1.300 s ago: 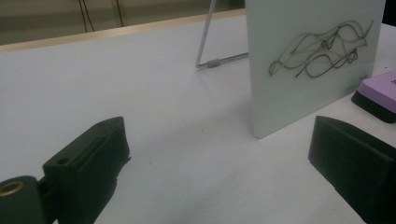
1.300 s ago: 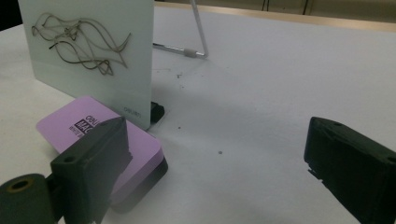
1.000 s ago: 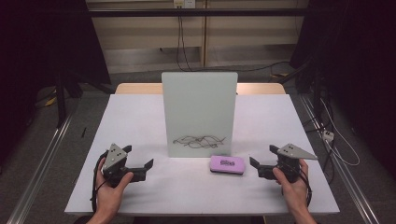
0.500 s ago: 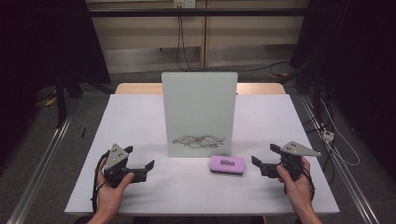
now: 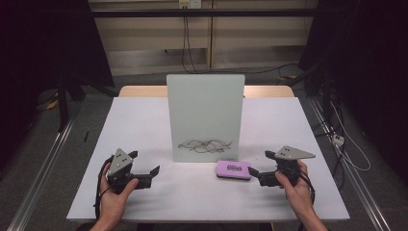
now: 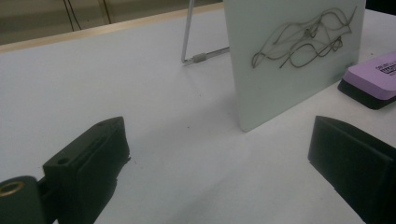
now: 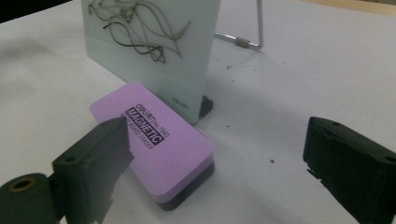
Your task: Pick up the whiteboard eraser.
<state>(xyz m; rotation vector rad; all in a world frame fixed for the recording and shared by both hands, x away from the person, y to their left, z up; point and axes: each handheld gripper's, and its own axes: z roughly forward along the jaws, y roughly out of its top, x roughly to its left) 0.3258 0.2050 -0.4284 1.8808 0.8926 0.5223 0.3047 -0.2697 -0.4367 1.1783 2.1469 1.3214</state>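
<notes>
Scribble [image 5: 205, 145] on the board [image 5: 205, 115] untouched; right gripper [image 5: 256, 173] beside the eraser [image 5: 233, 169], left gripper [image 5: 149, 175] idle, both fingers wide open, empty.

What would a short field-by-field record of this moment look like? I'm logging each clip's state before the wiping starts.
surface: white table
board: upright whiteboard on a wire stand, dark scribble low on its face
eraser: purple magnetic eraser flat on the table, in front of the board's right part
left gripper: open, empty, low over the table left of the board
right gripper: open, empty, pointed at the eraser, not yet around it
scribble state: unwiped
</notes>
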